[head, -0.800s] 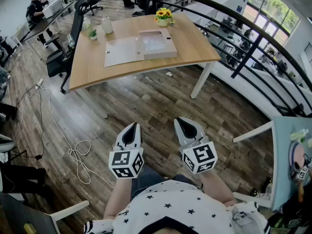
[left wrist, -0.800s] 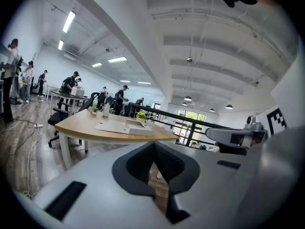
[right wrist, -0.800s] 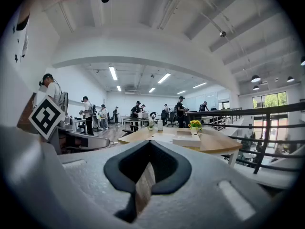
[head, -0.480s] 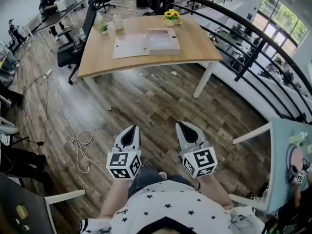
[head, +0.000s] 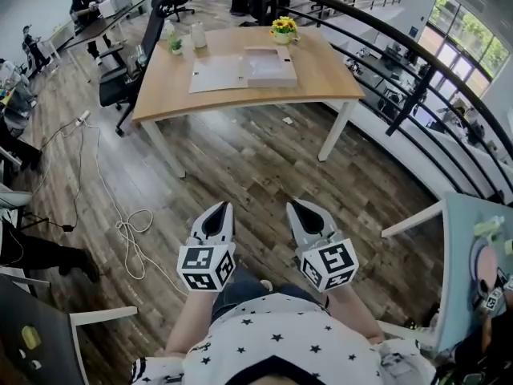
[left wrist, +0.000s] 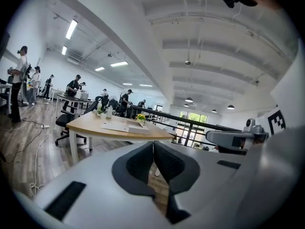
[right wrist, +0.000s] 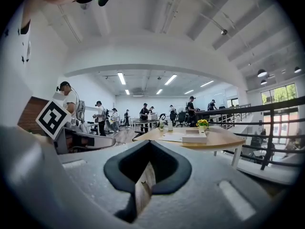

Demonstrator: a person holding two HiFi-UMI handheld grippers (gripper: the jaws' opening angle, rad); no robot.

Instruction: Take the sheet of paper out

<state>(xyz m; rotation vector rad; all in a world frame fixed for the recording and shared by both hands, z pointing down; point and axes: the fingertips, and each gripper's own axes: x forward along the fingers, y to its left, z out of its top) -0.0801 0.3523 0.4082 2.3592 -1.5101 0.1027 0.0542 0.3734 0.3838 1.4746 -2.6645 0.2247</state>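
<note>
Pale and flat, the shallow cardboard file box (head: 270,66) lies near the middle of the light wooden table (head: 325,83), a little toward the far edge. Its wide lid flap (head: 215,73) is folded out toward the left edge, probably so the contents can be lifted straight up. The sheet of paper is presumably inside this opened box, though at this range no separate sheet can be told from the pale lining. Behind the box, at the far edge, stands a small pot of yellow flowers (head: 282,27). A clear bottle (head: 197,35) and a little green plant (head: 174,46) sit by the far left corner, all clear of the box, so the near edge is free to reach over. Well apart from the table, over the dark wood-plank floor (head: 240,163), the left gripper (head: 223,208) and the right gripper (head: 295,206) are held low and side by side in front of the person's star-print shirt (head: 272,339). Each has its jaws pressed together on nothing, which fits tools that have nothing within reach. The task looks barely begun: the next move is to get to the near edge and part a pair of jaws
</note>
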